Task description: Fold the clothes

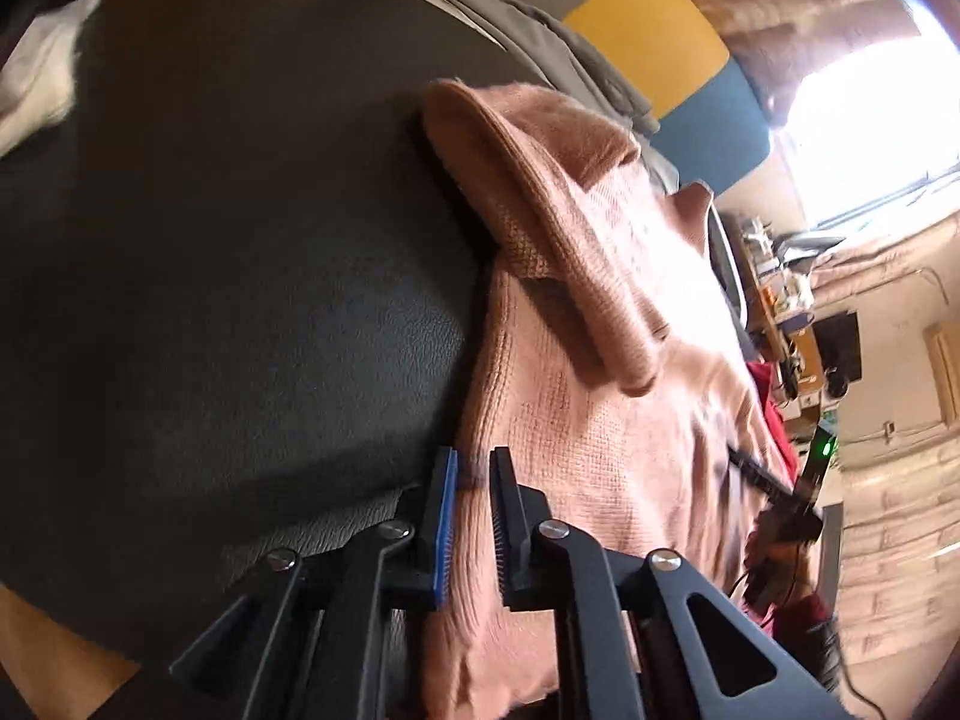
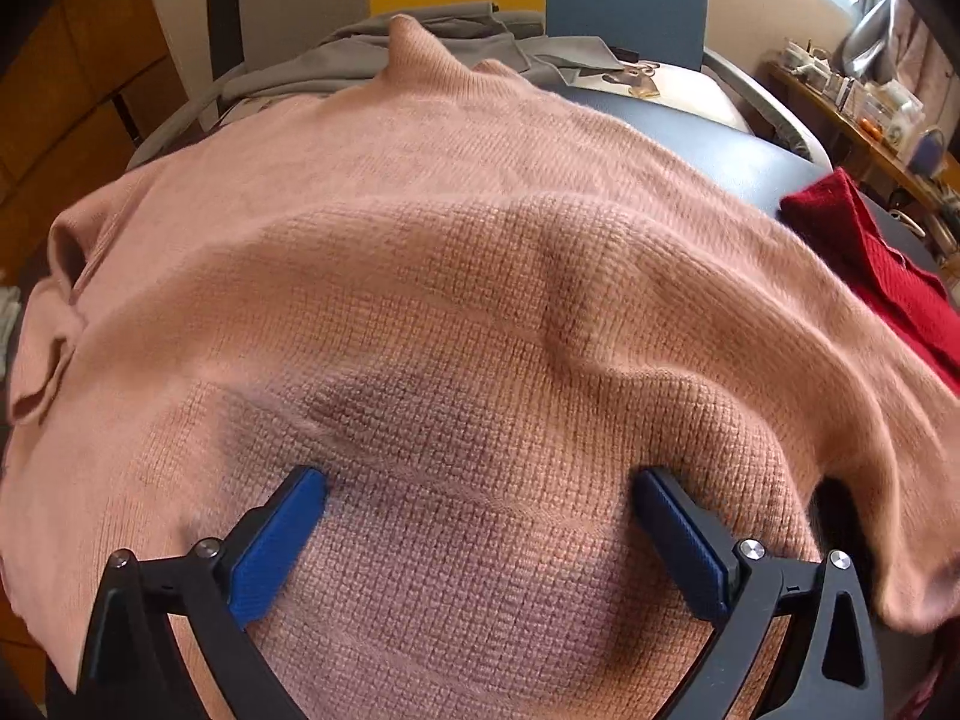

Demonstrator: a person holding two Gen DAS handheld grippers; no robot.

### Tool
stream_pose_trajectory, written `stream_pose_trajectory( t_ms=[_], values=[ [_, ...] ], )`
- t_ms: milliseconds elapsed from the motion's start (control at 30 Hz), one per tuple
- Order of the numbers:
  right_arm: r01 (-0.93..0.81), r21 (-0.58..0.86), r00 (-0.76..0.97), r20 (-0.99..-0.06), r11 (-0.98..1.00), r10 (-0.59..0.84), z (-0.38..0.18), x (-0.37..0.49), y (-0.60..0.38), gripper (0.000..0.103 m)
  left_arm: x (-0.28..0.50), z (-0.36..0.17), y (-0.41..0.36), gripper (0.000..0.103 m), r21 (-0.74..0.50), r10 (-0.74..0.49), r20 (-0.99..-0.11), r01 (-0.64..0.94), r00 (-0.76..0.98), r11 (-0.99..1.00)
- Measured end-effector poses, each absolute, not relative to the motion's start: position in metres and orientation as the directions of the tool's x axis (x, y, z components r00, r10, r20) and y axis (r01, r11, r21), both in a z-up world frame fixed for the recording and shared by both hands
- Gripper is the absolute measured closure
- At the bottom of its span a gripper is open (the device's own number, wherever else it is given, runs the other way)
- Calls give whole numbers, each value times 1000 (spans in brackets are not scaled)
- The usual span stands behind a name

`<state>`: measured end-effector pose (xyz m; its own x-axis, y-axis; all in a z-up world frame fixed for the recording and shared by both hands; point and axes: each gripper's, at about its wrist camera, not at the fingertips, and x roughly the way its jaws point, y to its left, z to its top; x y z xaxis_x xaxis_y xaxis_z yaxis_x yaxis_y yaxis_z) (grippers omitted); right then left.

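In the left wrist view, the left tool (image 1: 474,468) is nearest, its two fingers drawn close together with the hem edge of the pink sweater (image 1: 600,396) pinched between them; the blue pad (image 1: 445,516) of one finger presses against the knit; this hem lies at the near edge of the dark worktop (image 1: 240,300). Beyond the grip, the sweater spreads along the worktop, and one sleeve (image 1: 540,204) is folded back over the body of the garment, its cuff end lying on the chest part; the bare worktop lies beside the sweater. At the far edge there is a grey garment (image 1: 540,42), and behind it stand yellow and blue panels (image 1: 660,42); the right tool (image 1: 798,498) appears small over the other side of the sweater, but I cannot tell its state from here.

In the right wrist view, the right tool (image 2: 480,498) stands wide open, both blue pads (image 2: 276,546) well apart and resting on the sweater (image 2: 480,240), with no cloth gripped between them; a raised wrinkle (image 2: 564,324) runs through the knit just ahead of the fingers. The collar (image 2: 414,42) points toward the far edge of the worktop (image 2: 720,138), where it touches the grey garment (image 2: 360,54); a red garment (image 2: 870,264) lies at the right edge, just beside the sweater.
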<state>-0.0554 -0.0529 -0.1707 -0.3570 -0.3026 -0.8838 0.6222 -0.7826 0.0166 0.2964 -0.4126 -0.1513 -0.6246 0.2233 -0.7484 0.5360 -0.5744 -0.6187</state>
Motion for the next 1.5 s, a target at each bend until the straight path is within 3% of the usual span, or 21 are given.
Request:
stream_pose_trajectory(
  t_ms=[167, 400, 733, 767, 833, 1067, 1167, 1267, 1433, 1500],
  values=[
    [633, 29, -377, -862, -774, -340, -169, -39, -26, 0, 288, -145, -420, 82, -758, 319, -624, 454, -713, -468],
    [591, 23, -421, -844, -807, -332, -167, -42, -29, 0, 229, -147, -429, 76, -780, 380, -601, 410, -704, -474],
    [589, 30, -442, -825, -808, -352, -171, -44, -26, 0, 160, -180, -424, 74, -788, 402, -612, 483, -681, -382],
    [589, 29, -443, -824, -808, -353, -171, -44, -26, 0, 160, -180, -424, 77, -773, 384, -630, 499, -675, -392],
    [588, 32, -446, -821, -809, -356, -171, -44, -25, 0, 161, -176, -425, 98, -744, 335, -660, 521, -672, -419],
    [584, 32, -456, -814, -811, -360, -169, -40, -24, 0, 212, -86, -461, 99, -715, 152, -619, 472, -771, -516],
    [584, 32, -459, -811, -811, -362, -169, -41, -23, 0, 252, -37, -493, 99, -646, 49, -639, 502, -768, -575],
    [584, 31, -460, -811, -811, -361, -169, -42, -23, 0, 277, -5, -525, 99, -486, -71, -730, 589, -680, -645],
    [580, 28, -463, -811, -814, -358, -169, -43, -23, 0, 317, 2, -588, 99, -199, -245, -858, 732, -452, -652],
    [579, 26, -465, -810, -815, -356, -169, -43, -23, 0, 316, -7, -608, 99, -178, -244, -877, 753, -413, -634]
  ],
)
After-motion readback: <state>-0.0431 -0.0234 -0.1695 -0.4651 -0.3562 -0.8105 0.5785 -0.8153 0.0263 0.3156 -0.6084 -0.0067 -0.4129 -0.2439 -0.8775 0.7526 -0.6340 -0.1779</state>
